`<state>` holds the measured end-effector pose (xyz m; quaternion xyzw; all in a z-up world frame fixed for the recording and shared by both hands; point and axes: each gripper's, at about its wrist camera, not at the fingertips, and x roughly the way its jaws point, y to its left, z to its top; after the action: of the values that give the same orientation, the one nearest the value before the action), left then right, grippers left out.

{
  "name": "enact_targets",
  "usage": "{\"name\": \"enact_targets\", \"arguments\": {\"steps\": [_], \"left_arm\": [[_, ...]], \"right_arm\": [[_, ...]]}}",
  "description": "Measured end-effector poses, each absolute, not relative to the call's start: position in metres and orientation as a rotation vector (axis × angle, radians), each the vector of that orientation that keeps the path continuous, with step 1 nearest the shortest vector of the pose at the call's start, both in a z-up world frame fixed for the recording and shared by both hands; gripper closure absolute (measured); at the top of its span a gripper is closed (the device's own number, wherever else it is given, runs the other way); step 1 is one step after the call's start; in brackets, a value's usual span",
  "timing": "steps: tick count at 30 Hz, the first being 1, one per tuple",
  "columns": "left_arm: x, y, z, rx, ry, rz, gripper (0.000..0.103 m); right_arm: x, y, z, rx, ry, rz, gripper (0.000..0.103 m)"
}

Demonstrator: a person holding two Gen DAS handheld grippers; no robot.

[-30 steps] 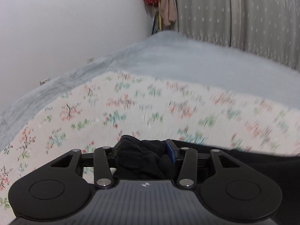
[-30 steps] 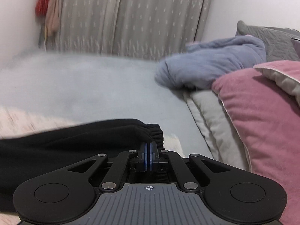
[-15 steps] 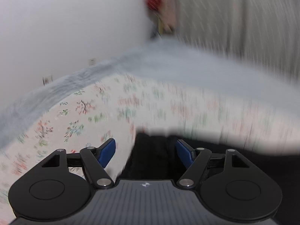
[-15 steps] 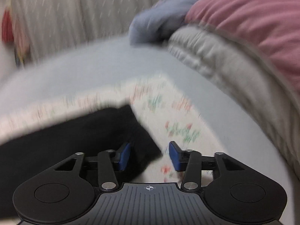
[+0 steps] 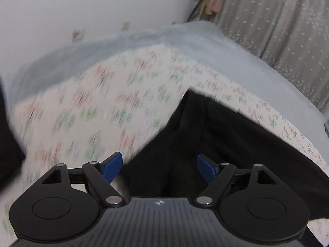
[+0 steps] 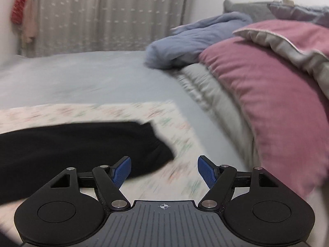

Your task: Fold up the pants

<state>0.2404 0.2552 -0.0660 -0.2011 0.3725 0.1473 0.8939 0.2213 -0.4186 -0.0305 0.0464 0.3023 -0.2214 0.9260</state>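
Black pants (image 5: 216, 140) lie flat on a floral sheet (image 5: 98, 107) spread over the bed. My left gripper (image 5: 159, 164) hovers above one end of them, its jaws still opening, blue pads wide apart and pressing on nothing. In the right wrist view the other end of the pants (image 6: 82, 144) lies to the lower left. My right gripper (image 6: 164, 169) is over the floral sheet (image 6: 185, 164) just right of that end, its jaws opening with nothing between them.
A pink pillow (image 6: 273, 94) and a grey quilt (image 6: 218, 98) rise on the right, with a crumpled blue blanket (image 6: 195, 39) behind them. Grey curtains (image 6: 107, 14) and a white wall (image 5: 82, 6) close off the bed. The blue-grey bedspread (image 6: 82, 76) stretches beyond the sheet.
Both grippers have let go of the pants and opened. The pants now lie flat on the sheet. Both grippers have drawn back from the cloth, the right one shifting to the right of it.
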Motion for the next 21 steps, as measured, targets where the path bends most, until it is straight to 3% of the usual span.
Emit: {"name": "enact_targets", "arguments": {"steps": [7, 12, 15, 17, 19, 21], "left_arm": [[0.205, 0.264, -0.09, -0.575, 0.838, 0.376, 0.005], [0.218, 0.262, -0.11, -0.614, 0.872, 0.354, 0.009], [0.228, 0.261, -0.123, -0.657, 0.886, 0.341, 0.025], [0.23, 0.259, -0.122, -0.63, 0.861, 0.351, 0.073], [0.228, 0.261, -0.123, -0.641, 0.844, 0.348, 0.078], [0.224, 0.264, -0.123, -0.634, 0.828, 0.35, 0.078]], "right_arm": [[0.081, -0.355, -0.075, 0.282, 0.699, -0.31, 0.03], [0.013, -0.361, -0.095, 0.432, 0.708, -0.401, 0.03], [-0.021, -0.379, -0.091, 0.538, 0.65, -0.483, 0.03], [-0.032, -0.395, -0.09, 0.555, 0.631, -0.54, 0.03], [-0.044, -0.411, -0.092, 0.595, 0.623, -0.619, 0.031], [-0.054, -0.427, -0.095, 0.649, 0.595, -0.662, 0.038]]}}
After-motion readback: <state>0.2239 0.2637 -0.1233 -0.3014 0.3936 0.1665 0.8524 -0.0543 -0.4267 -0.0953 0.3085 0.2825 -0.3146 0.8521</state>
